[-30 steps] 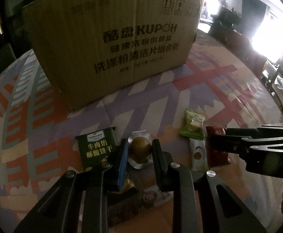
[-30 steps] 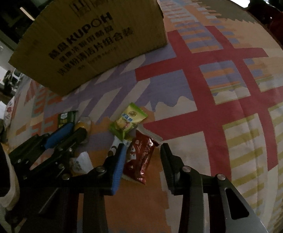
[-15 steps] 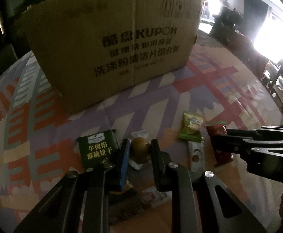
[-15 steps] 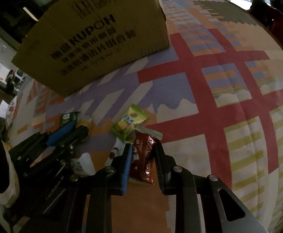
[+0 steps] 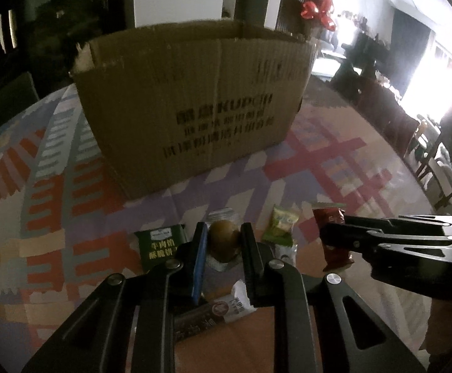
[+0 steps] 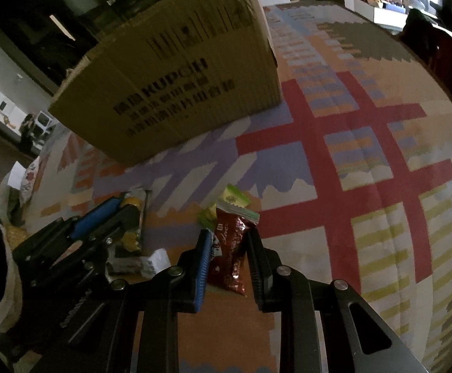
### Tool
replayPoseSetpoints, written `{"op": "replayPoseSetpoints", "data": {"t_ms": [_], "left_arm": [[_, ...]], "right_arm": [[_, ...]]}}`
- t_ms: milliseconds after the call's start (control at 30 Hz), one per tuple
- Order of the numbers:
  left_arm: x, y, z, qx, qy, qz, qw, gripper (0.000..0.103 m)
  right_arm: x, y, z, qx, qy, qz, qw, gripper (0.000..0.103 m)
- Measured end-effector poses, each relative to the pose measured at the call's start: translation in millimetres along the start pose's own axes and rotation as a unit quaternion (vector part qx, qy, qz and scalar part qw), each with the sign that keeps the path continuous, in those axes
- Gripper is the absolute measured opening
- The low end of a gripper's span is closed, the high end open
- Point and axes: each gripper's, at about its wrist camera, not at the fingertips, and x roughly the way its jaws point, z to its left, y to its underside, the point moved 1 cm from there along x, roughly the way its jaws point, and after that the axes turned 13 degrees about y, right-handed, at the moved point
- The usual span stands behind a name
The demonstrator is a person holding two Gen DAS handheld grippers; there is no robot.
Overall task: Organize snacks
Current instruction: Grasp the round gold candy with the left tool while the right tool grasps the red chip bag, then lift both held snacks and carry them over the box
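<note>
My left gripper (image 5: 224, 237) is shut on a clear pack with a round brown snack (image 5: 223, 242) and holds it above the patterned tablecloth (image 5: 55, 205). My right gripper (image 6: 227, 242) is shut on a red snack packet (image 6: 230, 248) and holds it off the cloth; that packet also shows in the left wrist view (image 5: 331, 236). A large open cardboard box (image 5: 194, 105) stands behind the snacks. On the cloth lie a green biscuit pack (image 5: 160, 247), a light green packet (image 5: 280, 225) and a dark wrapped bar (image 5: 213, 314).
The round table drops off at the right (image 6: 443, 186). Dark chairs and furniture (image 5: 381, 105) stand beyond it under a bright window. The cloth to the right of the snacks is bare (image 6: 365, 217).
Both grippers closed on their snacks and lifted them off the cloth. Both cameras now sit higher, and the box's open top edge has come into view.
</note>
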Motion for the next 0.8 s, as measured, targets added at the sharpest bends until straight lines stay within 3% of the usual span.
{"op": "replayPoseSetpoints", "data": {"t_ms": [367,800], "left_arm": [[-46.6,-26.4,-12.8,0.001,-0.013,-0.064,0.9979,0.022],[-95.6,-73.2,-16.5,0.015,-0.043,-0.144,0.9885,0.022]], "right_arm": [[-43.5,-23.8,15.1,-0.020,-0.019,-0.065,0.997,0.025],[-84.8,-68.8,33.9,-0.035,-0.052,-0.131,0.989,0.025]]}}
